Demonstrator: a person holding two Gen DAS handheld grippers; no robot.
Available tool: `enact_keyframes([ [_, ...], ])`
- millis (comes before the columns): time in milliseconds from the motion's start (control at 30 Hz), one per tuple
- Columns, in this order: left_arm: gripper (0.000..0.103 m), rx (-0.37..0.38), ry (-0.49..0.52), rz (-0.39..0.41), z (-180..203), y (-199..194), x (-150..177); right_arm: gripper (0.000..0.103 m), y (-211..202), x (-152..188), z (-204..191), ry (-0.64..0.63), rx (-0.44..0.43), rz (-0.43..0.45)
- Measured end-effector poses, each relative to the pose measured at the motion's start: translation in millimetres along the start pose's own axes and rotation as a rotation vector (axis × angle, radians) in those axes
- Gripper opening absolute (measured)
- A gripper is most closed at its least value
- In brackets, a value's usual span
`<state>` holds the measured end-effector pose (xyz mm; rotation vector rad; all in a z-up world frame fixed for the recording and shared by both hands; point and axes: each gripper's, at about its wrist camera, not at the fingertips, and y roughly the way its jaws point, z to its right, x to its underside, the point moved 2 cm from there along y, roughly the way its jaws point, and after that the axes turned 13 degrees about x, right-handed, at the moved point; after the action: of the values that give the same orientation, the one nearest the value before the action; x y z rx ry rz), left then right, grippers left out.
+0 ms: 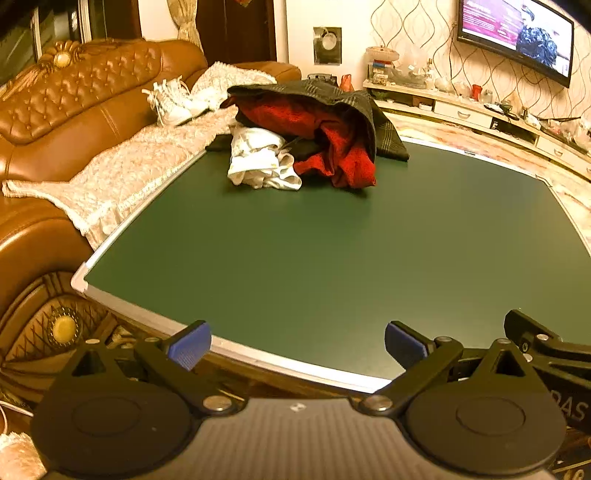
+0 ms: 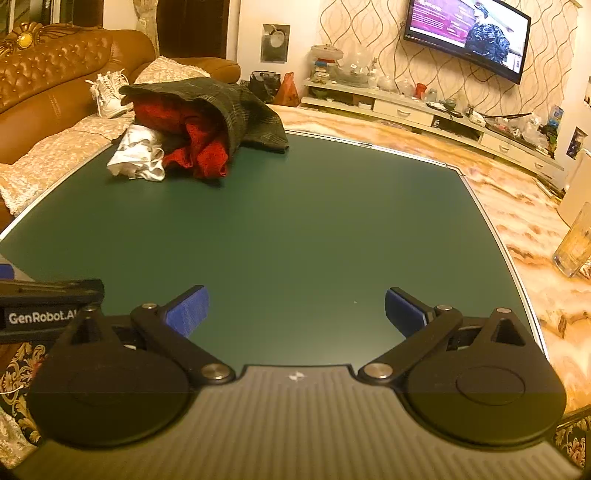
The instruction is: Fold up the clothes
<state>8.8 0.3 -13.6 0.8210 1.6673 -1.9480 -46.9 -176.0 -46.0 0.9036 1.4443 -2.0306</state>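
Observation:
A pile of clothes lies at the far left corner of the green table [image 1: 332, 258]: a dark plaid garment [image 1: 351, 107] on top, a red one [image 1: 332, 147] under it, a crumpled white one [image 1: 258, 158] in front. The pile also shows in the right wrist view, with the plaid garment [image 2: 240, 110], the red one [image 2: 199, 147] and the white one [image 2: 136, 155] on the table [image 2: 295, 229]. My left gripper [image 1: 297, 345] is open and empty over the table's near edge. My right gripper [image 2: 295, 310] is open and empty over the near part of the table, far from the pile.
A brown leather sofa [image 1: 74, 110] with a cream throw [image 1: 122, 173] and white shoes [image 1: 170, 99] borders the table's left side. A marble surface [image 2: 517, 206] lies to the right with a drinking glass [image 2: 574, 243]. A TV stand [image 2: 424, 107] and wall TV [image 2: 469, 33] are at the back.

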Motion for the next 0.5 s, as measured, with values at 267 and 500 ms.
enact_keyframes([
  [267, 0.103, 0.025, -0.045, -0.043, 0, -10, 7, 0.103, -13, 0, -11, -0.033, 0.014, 0.017],
  [500, 0.103, 0.028, -0.055, -0.049, -16, -9, 9, 0.103, -10, 2, -10, -0.008, -0.027, -0.013],
])
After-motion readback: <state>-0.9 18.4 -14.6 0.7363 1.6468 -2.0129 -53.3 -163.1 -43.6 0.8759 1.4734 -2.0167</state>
